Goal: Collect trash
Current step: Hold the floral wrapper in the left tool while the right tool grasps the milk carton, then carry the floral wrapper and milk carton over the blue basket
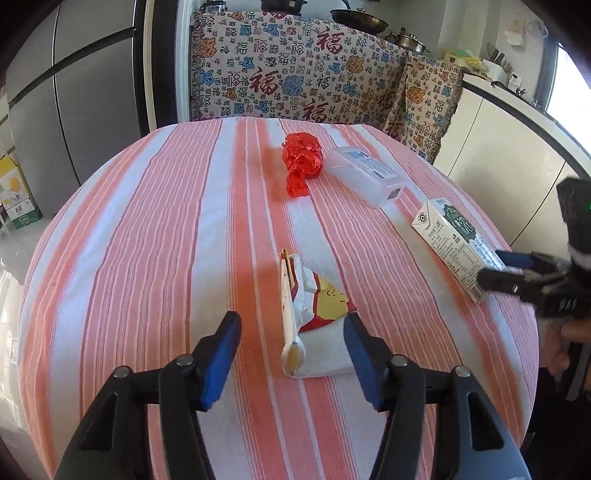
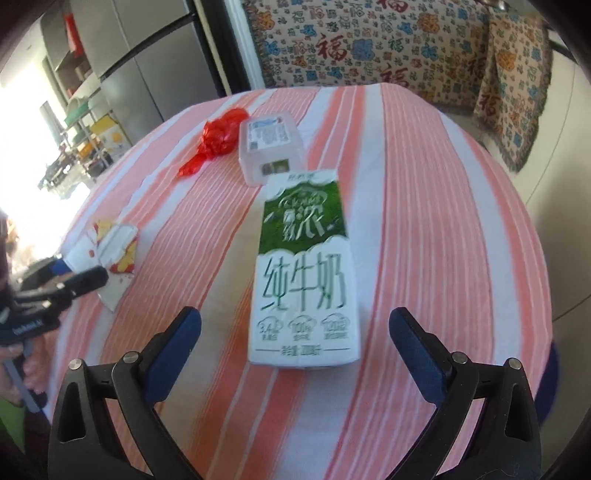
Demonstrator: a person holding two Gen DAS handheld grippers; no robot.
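Observation:
On the striped tablecloth [image 1: 166, 229] lie a torn white, red and yellow wrapper [image 1: 317, 314] with a pale stick [image 1: 290, 314], a crumpled red foil wrapper [image 1: 303, 158], a clear plastic box [image 1: 365, 175] and a green and white milk carton [image 1: 456, 245]. My left gripper [image 1: 291, 321] is open, its fingers on either side of the torn wrapper. My right gripper [image 2: 295, 325] is open, its fingers on either side of the near end of the milk carton [image 2: 304, 277]. The right wrist view also shows the torn wrapper [image 2: 110, 254], the red foil [image 2: 218, 140] and the plastic box [image 2: 271, 147].
A patterned cloth [image 1: 295, 74] covers furniture behind the table. Pots [image 1: 358, 20] stand above it. A grey fridge [image 1: 74, 92] stands at the left, a white counter [image 1: 517, 122] at the right. The table edge is close behind both grippers.

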